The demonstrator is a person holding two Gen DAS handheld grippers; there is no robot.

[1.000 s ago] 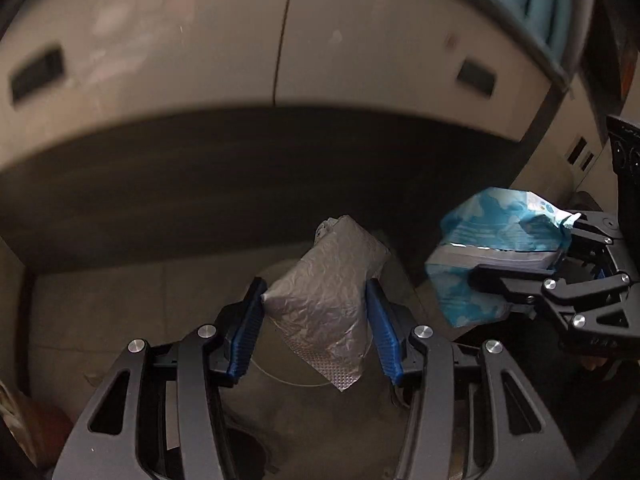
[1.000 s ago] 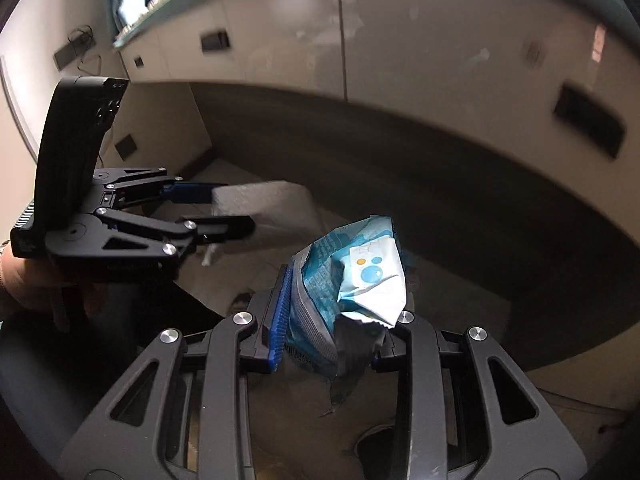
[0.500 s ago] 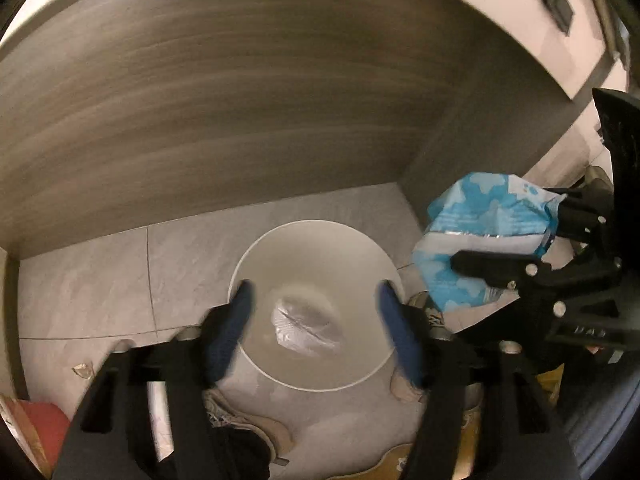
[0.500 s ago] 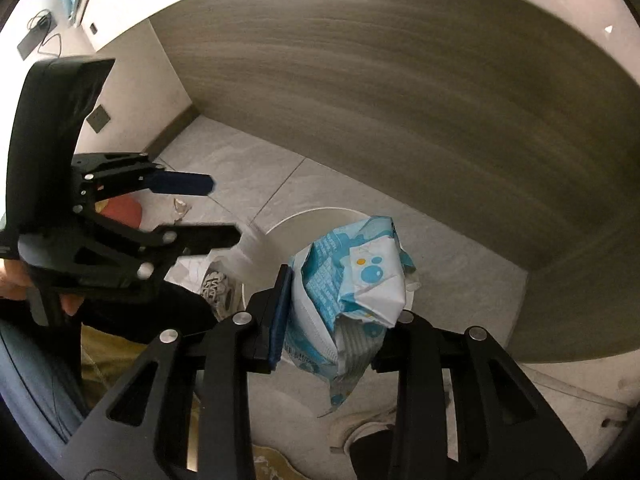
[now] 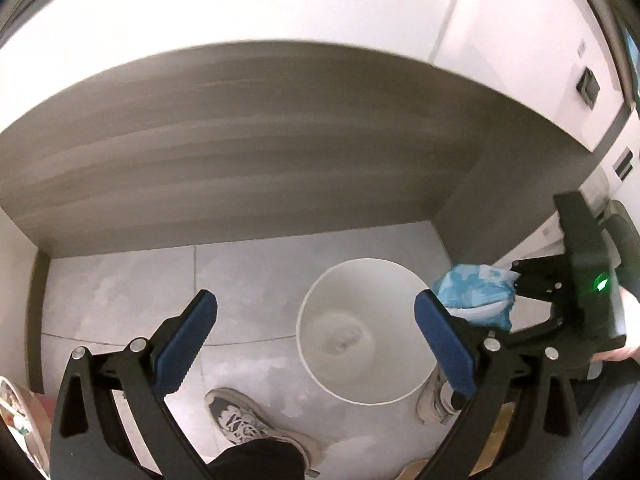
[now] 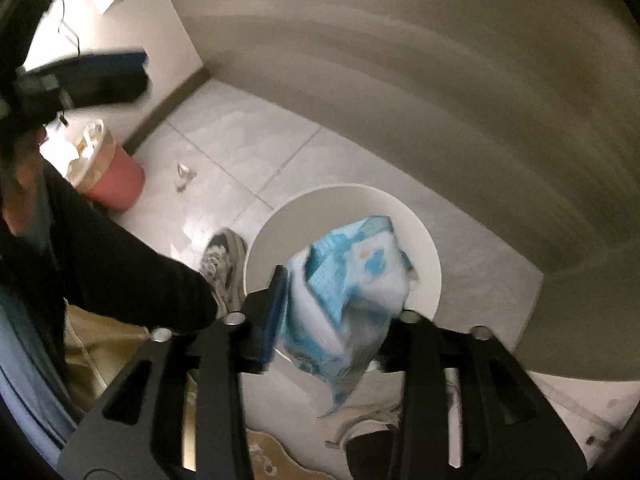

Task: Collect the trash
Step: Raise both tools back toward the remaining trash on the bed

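From the left wrist view, the left gripper [image 5: 316,320] hangs above the tiled floor [image 5: 140,280] with its blue-padded jaws spread wide and nothing between them. Below stands a round white bin [image 5: 320,300], smooth-walled; a pale crumpled shape lies at its bottom, too blurred to identify. At the right edge, the right gripper [image 5: 516,292] is partly cut off, clamped on a blue-and-white wrapper [image 5: 472,292] whose crinkled end pokes out near the bin's rim. A grey sneaker [image 5: 240,420] sits on the floor beside the bin; a second shoe is mostly hidden behind the left gripper's right finger. A grey wood-grain panel [image 5: 260,140] curves behind. From the right wrist view, the right gripper [image 6: 340,312] pinches the blue-and-white wrapper [image 6: 348,280], a soft, creased plastic pack held directly over the white bin [image 6: 424,248], covering much of its opening. The left gripper [image 6: 108,76] is a dark smear at upper left, its shape hard to read. A pink bin [image 6: 116,184], stuffed with pale scraps, stands by the wall, and a small crumpled bit of litter [image 6: 184,172] lies on the tiles near it.
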